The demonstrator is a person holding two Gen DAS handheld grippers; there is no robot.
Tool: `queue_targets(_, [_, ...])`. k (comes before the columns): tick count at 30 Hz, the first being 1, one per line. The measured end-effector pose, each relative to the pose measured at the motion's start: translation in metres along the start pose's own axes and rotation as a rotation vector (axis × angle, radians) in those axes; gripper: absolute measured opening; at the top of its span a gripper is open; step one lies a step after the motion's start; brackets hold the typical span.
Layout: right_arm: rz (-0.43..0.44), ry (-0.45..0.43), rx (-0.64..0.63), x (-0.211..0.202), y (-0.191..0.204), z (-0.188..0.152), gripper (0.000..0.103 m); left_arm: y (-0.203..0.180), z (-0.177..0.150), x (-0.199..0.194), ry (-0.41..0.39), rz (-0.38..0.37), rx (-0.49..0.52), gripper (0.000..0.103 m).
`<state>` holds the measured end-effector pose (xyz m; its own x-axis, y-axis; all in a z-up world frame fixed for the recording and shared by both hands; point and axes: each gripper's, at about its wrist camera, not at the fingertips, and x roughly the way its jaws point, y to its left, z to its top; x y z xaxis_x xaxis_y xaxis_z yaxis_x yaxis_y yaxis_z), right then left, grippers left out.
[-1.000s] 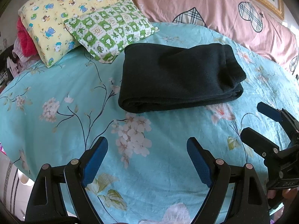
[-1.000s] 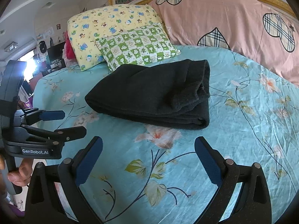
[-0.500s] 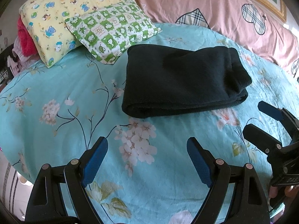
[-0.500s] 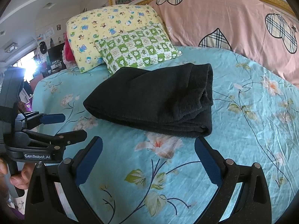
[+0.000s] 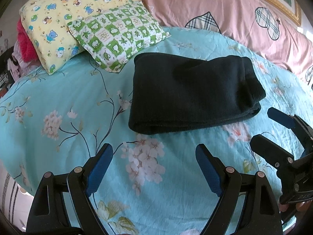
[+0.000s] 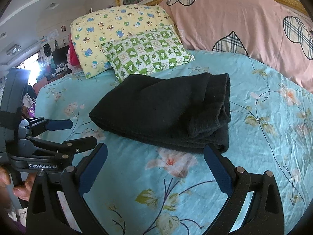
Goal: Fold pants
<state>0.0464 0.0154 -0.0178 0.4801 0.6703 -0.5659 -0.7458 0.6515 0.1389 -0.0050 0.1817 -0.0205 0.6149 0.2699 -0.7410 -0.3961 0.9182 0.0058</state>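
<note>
The black pants (image 5: 191, 92) lie folded into a thick rectangle on the turquoise flowered bedspread (image 5: 58, 105); they also show in the right wrist view (image 6: 166, 109). My left gripper (image 5: 154, 158) is open and empty, a short way in front of the pants' near edge. My right gripper (image 6: 156, 156) is open and empty, its right fingertip close to the pants' near right corner. Each gripper shows at the side of the other's view: the right one (image 5: 273, 129) and the left one (image 6: 78, 131), both open.
A green-checked pillow (image 5: 117, 35) and a yellow bear-print pillow (image 5: 58, 19) lie behind the pants at the left. A pink quilt with plaid hearts (image 5: 225, 13) runs along the back. The bed's edge drops off at the left (image 5: 11, 176).
Both grippers have moved forward toward the folded pants, which now look larger and nearer. The pants have not moved. Both grippers stay open.
</note>
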Motion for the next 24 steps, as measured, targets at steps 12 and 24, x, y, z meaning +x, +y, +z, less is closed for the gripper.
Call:
queue_targets(12, [-0.003, -0.005, 0.003, 0.001, -0.004, 0.007, 0.099, 0.005, 0.016, 0.004, -0.015, -0.026, -0.033, 0.087])
queue_targets(24, [-0.005, -0.012, 0.036, 0.001, -0.013, 0.010, 0.099, 0.003, 0.022, 0.008, 0.002, -0.011, -0.042, 0.087])
